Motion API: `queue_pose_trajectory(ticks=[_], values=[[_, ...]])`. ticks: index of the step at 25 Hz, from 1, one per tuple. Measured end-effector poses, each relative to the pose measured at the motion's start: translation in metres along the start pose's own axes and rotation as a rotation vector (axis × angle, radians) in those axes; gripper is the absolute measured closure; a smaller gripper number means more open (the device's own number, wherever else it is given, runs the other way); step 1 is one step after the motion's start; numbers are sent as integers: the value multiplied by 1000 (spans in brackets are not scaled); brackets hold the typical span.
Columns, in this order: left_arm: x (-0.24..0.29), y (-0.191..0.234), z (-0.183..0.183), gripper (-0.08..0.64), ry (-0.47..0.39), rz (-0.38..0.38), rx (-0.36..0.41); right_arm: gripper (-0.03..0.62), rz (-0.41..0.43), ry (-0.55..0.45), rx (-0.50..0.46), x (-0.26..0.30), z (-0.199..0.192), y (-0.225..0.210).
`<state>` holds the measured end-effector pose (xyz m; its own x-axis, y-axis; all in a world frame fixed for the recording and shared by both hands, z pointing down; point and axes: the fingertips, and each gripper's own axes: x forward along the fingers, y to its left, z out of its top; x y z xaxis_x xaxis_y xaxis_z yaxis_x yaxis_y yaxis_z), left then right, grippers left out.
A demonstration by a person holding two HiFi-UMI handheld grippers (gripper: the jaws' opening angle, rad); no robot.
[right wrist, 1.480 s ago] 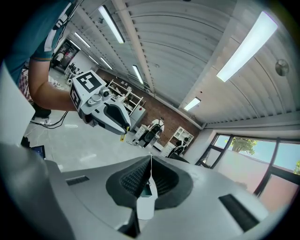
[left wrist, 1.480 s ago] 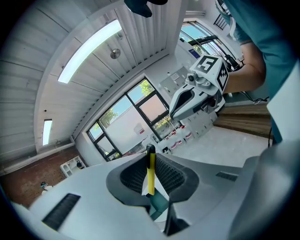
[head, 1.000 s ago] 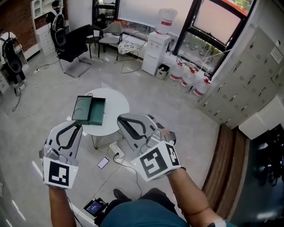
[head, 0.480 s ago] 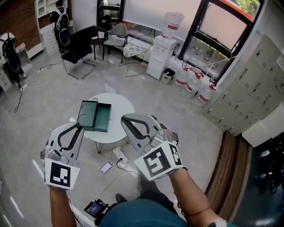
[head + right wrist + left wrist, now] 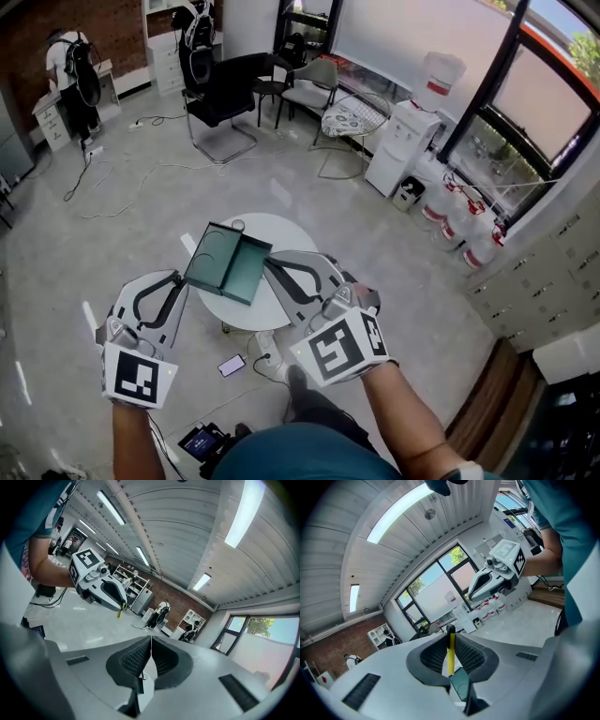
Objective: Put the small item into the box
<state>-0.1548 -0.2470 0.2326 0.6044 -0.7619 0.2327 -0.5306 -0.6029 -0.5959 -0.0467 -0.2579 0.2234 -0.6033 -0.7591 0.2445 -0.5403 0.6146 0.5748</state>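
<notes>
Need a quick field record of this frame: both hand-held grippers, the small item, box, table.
left hand-held gripper: shut on the thin yellow item, which has a black tip
right hand-held gripper: shut, nothing between the jaws
box: green, open, on the table
table: round, white, ahead of both grippers
task state: item not yet in the box

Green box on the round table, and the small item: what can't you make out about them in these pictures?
- Green box, head view: too small to tell whether anything lies inside.
- Yellow item, left gripper view: seen only as a thin strip gripped by the left gripper; what it is stays unclear.
- Table, head view: near edge covered by the right gripper.
</notes>
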Motion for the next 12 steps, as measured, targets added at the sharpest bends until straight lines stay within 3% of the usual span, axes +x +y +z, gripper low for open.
queue_pose_trajectory(ticks=[12], values=[[82,-1,-61,494,118,-30,-105,554,106,-1,32,78,-63,-27]])
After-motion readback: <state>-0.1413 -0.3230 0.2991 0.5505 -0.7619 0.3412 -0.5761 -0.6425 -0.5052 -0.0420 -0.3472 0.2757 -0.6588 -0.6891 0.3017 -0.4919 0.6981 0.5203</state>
